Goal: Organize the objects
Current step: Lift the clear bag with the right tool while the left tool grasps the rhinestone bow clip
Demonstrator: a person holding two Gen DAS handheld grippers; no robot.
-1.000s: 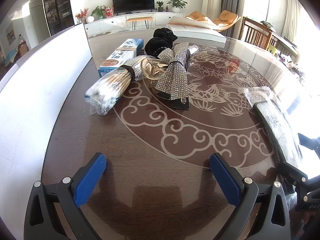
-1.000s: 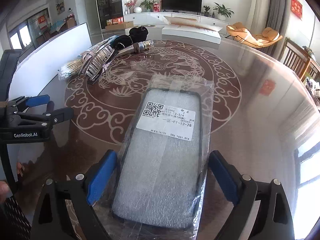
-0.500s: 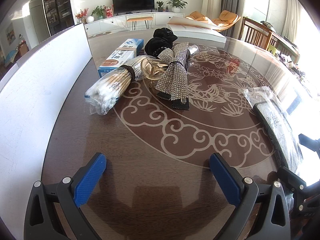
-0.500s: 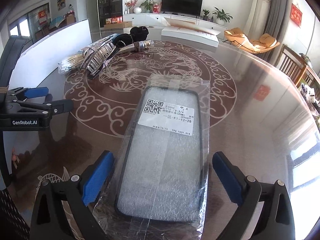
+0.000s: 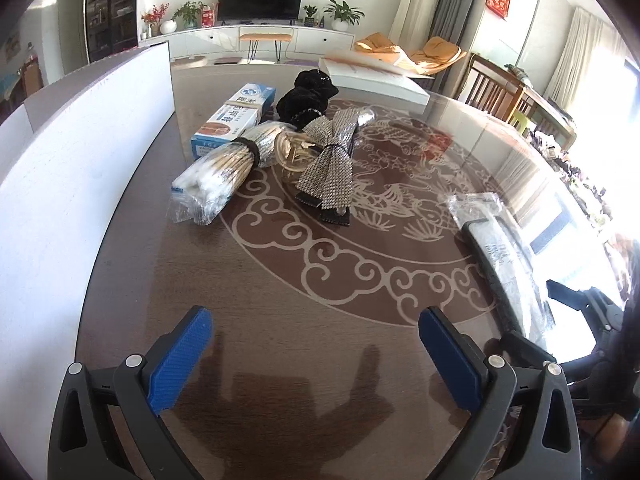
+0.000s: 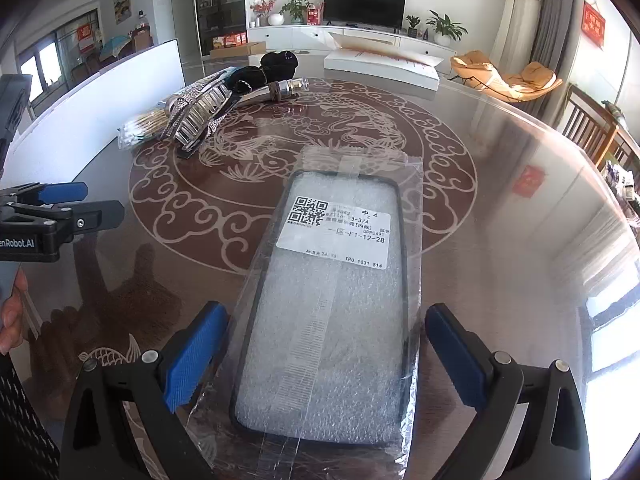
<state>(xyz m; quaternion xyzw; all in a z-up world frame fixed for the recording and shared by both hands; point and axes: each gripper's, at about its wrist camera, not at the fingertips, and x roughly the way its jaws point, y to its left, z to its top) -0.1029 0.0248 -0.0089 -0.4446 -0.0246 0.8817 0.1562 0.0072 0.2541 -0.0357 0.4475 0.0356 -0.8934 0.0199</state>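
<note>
The dark brown glossy round desk [image 5: 280, 360] carries a pale beige inlay of cloud scrolls ringing a fish-and-plant motif. The clear-bagged phone case [image 6: 332, 320] has a black rim, white foam filling and a white label printed with a black QR code. The rhinestone-covered bow [image 5: 330, 160] is silver-grey with black tips. The blue-and-white cardboard box [image 5: 234, 118] shows a brown patch at one end. The bagged bundle of cotton swabs [image 5: 216, 176] is tan with white tips and a black band. The fabric scrunchie [image 5: 308, 94] is black. Each tool, left [image 5: 316, 344] and right [image 6: 326, 344], has a black frame with blue ribbed pads [image 5: 180, 360].
</note>
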